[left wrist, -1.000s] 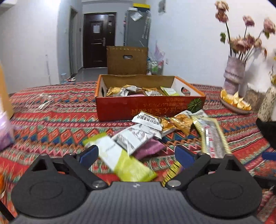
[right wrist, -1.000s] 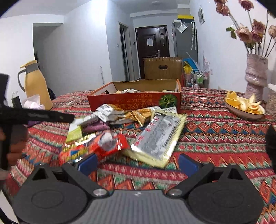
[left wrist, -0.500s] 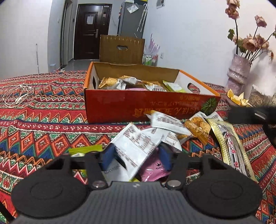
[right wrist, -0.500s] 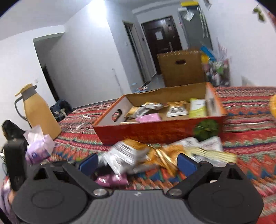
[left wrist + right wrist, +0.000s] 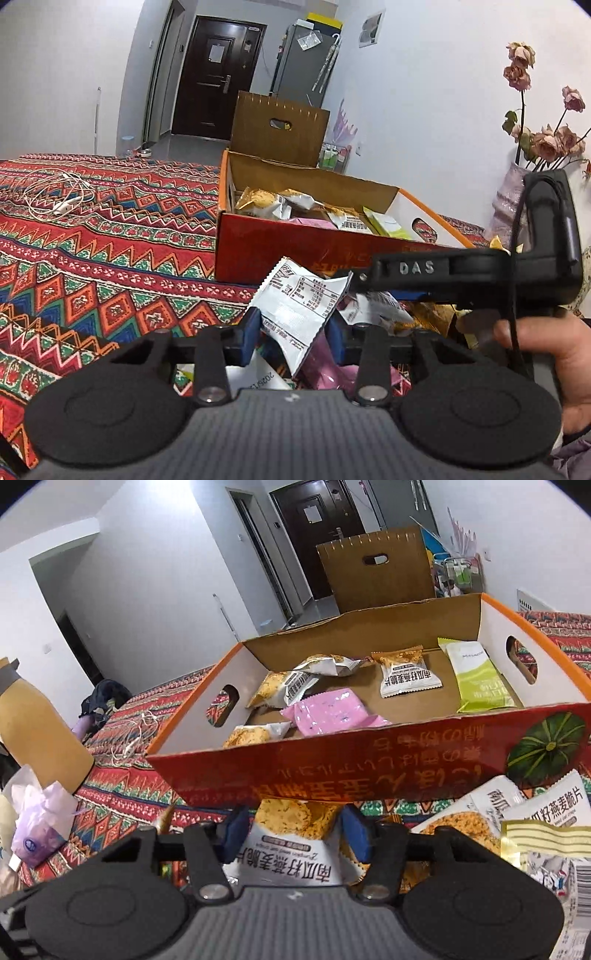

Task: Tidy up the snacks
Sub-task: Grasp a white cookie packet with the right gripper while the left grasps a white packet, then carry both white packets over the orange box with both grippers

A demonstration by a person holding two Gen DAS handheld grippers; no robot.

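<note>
Closing in with both tools now: our left gripper (image 5: 293, 334) is squeezing its blue pads onto a crinkly white foil packet (image 5: 301, 301) printed with small text, the packet standing up between them, and the jaws are closing on it. Under it we see a glossy pink wrapper (image 5: 321, 369), smooth and flat. Our right gripper (image 5: 293, 830) is closing too, around a white pouch of oat crisps (image 5: 291, 834) with a golden, grainy picture on its front; the pads look to be on its edges, though the view there is tight.

Just ahead sits the cardboard tray box (image 5: 369, 771), red printed front, orange rim, plain brown floor, an oval hand-hole in each end wall. We count six packets inside: four white-and-gold oat crisp pouches, one pink packet (image 5: 332, 710) and one lime-green packet (image 5: 480, 679). Two more oat crisp pouches (image 5: 517, 808) lie loose on the cloth at the right, touching a gold-striped pack.

Everything rests on a woven tablecloth (image 5: 92, 258) of red, green and blue zigzags, with a tangle of white earphone cable (image 5: 55, 195) lying well apart. White walls, a dark door (image 5: 216, 77), a grey fridge, a tan thermos jug (image 5: 33, 731), and a vase of dried roses (image 5: 535, 136).
</note>
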